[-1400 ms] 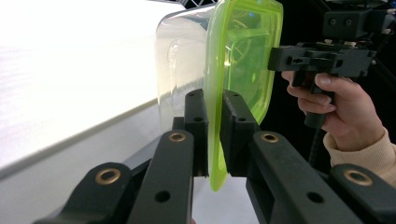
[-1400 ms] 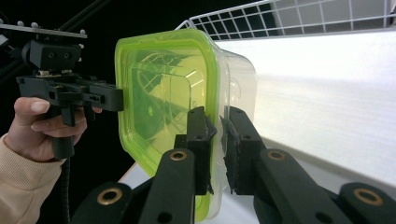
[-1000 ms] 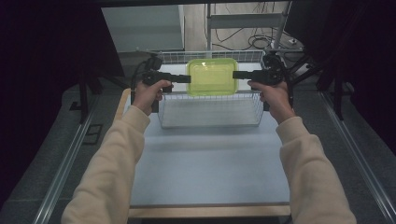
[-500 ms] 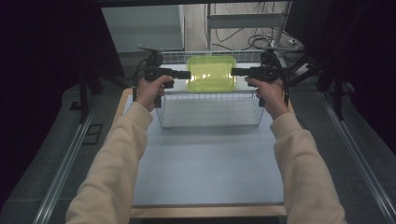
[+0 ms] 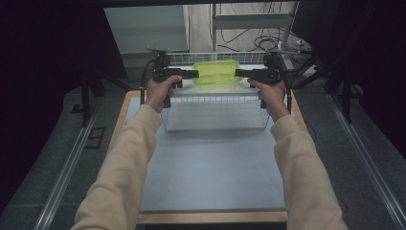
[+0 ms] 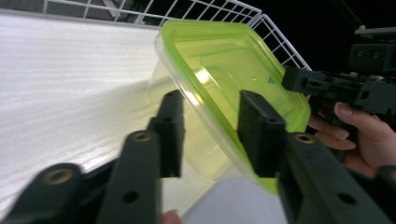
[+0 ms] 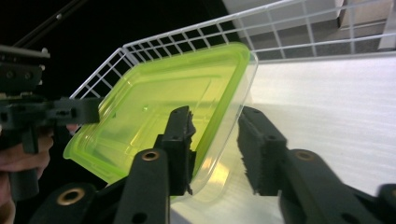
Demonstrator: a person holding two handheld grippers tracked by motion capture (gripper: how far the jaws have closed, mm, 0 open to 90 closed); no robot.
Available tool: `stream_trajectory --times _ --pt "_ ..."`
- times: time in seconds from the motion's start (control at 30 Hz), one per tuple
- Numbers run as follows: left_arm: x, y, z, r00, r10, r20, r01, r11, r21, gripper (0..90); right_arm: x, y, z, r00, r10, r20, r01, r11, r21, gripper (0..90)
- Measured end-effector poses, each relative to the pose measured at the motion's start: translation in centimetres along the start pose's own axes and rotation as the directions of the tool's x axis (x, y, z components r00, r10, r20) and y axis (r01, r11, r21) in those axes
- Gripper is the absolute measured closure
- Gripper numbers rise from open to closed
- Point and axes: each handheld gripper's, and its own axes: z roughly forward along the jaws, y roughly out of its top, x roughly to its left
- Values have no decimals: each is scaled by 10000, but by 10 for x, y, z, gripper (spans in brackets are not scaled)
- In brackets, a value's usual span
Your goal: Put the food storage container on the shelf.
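A clear plastic container with a lime-green lid (image 5: 216, 72) sits tilted over the far part of a white wire basket (image 5: 215, 112). My left gripper (image 5: 195, 74) is at its left end and my right gripper (image 5: 238, 73) at its right end. In the left gripper view the container's rim (image 6: 210, 88) runs between the jaws of the left gripper (image 6: 215, 135). These jaws have just been opening and stand apart from the rim. In the right gripper view the lid's edge (image 7: 154, 107) lies between the jaws of the right gripper (image 7: 217, 149), which have also just been opening.
The basket stands at the far end of a pale grey table top (image 5: 215, 167) with a wooden edge (image 5: 210, 218). Dark curtains flank both sides. Behind the basket are a metal shelf frame and cables on the floor (image 5: 268, 43).
Both hands have carried the container away from the person and lower into the basket, where it now looks more tilted. Both pairs of jaws have loosened from its ends.
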Motion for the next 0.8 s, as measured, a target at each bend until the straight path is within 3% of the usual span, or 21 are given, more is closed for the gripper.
stream_trajectory --times 0.13,0.23,0.3,0.37,0.5,0.57,0.67,0.8 --pt "3 -1 2 10000 -92 -27 91 9995 -303 332 -2 -2 0 9997 -38 251 42 9999 -153 549" --pt "2 0 -2 10000 11 -99 -16 9987 -506 238 1 -2 -3 9994 -216 287 220 9997 -114 503" --pt "0 0 -7 9999 42 -139 -53 9972 -745 222 5 -3 -6 9977 -492 456 506 9983 -289 463" --pt "-4 0 -13 9988 353 -334 -380 9955 -867 215 9 -3 -11 9954 -735 622 762 9962 -421 427" --pt "-9 -2 -21 9964 736 -422 -769 9935 -838 210 15 -5 -21 9922 -1013 726 1065 9918 -704 394" --pt "-13 -5 -25 9961 812 -331 -840 9920 -939 211 18 -7 -25 9894 -1281 680 1324 9892 -630 389" --pt "-20 -16 -33 9912 1270 -386 -1298 9883 -806 213 24 -9 -31 9854 -1589 604 1623 9852 -559 380" --pt "-26 -29 -43 9887 1478 -243 -1494 9846 -910 214 33 -15 -41 9827 -1831 292 1847 9805 -676 369"
